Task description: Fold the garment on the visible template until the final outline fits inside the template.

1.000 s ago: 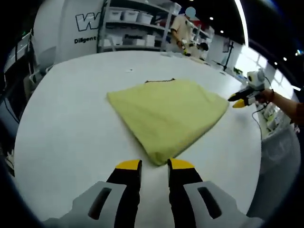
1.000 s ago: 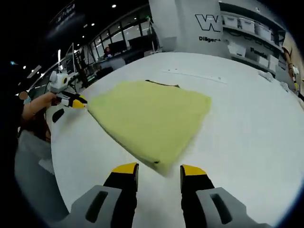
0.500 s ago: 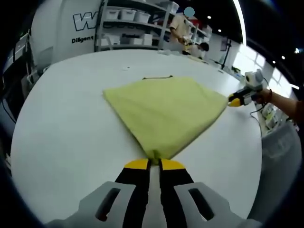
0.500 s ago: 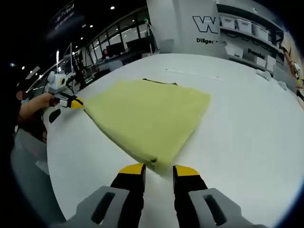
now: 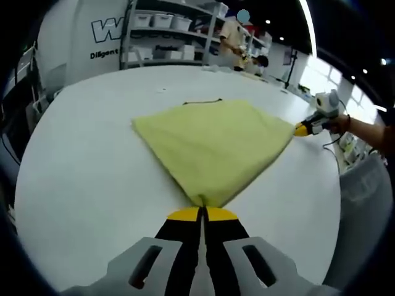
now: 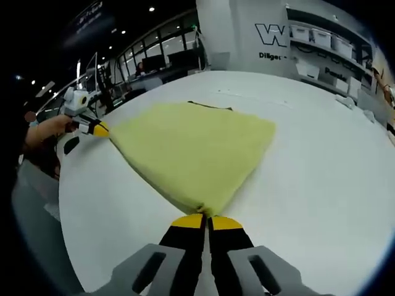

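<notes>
In the left gripper view the left tongs [image 5: 202, 214] were pressed together on the nearest corner of the yellow garment [image 5: 213, 145], which lay folded flat on the white desk [image 5: 80, 166]. At the cloth's far right corner the right tongs [image 5: 300, 129] pinched its tip. The right gripper view showed those right tongs [image 6: 207, 221] clamped on their own corner of the garment [image 6: 194, 148]. A thin dark template line [image 5: 202, 101] edged the cloth's far side. Beyond the desk, shelves [image 5: 166, 31] held pale bins [image 5: 162, 21]; their contents could not be made out.
</notes>
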`<state>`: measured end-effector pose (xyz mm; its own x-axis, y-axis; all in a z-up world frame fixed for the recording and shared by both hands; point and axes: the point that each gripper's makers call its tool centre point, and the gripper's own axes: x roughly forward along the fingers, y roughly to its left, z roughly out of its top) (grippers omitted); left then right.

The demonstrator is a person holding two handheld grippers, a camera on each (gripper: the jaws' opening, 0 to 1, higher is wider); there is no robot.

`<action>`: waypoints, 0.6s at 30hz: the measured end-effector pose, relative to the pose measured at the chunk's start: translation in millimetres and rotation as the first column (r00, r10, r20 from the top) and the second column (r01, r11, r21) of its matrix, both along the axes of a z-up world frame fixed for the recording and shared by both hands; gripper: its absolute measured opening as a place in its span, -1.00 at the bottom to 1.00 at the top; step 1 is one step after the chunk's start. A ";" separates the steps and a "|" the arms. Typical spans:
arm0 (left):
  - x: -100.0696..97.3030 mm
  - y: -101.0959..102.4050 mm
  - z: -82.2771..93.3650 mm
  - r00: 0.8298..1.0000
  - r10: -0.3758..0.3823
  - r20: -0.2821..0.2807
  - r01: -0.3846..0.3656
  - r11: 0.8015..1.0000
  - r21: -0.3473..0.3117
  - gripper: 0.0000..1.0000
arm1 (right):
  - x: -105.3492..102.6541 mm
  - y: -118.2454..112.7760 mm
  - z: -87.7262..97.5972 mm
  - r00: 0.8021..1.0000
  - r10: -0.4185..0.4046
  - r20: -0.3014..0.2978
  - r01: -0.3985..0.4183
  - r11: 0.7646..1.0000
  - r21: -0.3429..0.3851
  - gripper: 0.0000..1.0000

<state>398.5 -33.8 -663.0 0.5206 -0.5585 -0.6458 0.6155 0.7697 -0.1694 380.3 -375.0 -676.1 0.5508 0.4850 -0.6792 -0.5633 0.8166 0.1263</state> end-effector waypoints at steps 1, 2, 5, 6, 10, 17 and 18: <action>-0.1 -0.1 0.4 1.000 -0.004 0.002 0.004 1.000 0.000 -1.00 | -0.8 -0.1 0.2 1.000 0.003 -0.006 -0.003 1.000 0.000 -1.00; -0.1 -0.1 1.2 1.000 -0.009 0.005 0.009 1.000 0.001 -1.00 | -1.5 0.1 1.5 1.000 0.008 -0.008 -0.008 1.000 -0.001 -1.00; 1.1 1.4 4.7 1.000 -0.020 0.023 0.019 1.000 0.008 -1.00 | -1.6 -3.7 4.4 1.000 0.021 -0.006 -0.021 1.000 -0.021 -1.00; 1.5 2.1 5.5 0.999 -0.023 0.027 0.023 1.000 0.011 -1.00 | -1.6 -5.5 5.2 1.000 0.028 -0.006 -0.028 0.999 -0.031 -1.00; 1.6 5.4 7.6 0.998 -0.046 0.042 0.044 0.998 0.037 -1.00 | -3.8 -11.9 11.5 0.998 0.065 -0.001 -0.065 0.995 -0.072 -1.00; -3.1 5.8 6.1 0.990 -0.130 0.061 0.123 0.986 0.112 -1.00 | -5.1 -9.7 11.7 0.995 0.097 0.003 -0.096 0.989 -0.112 -1.00; -3.5 5.6 5.7 0.987 -0.145 0.063 0.136 0.983 0.122 -1.00 | -5.4 -9.5 10.7 0.995 0.098 0.001 -0.097 0.988 -0.117 -1.00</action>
<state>395.0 -28.3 -657.3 0.4897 -0.5520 -0.6749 0.7261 0.6867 -0.0349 374.8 -384.5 -665.4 0.5093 0.4544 -0.7309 -0.6417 0.7664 0.0293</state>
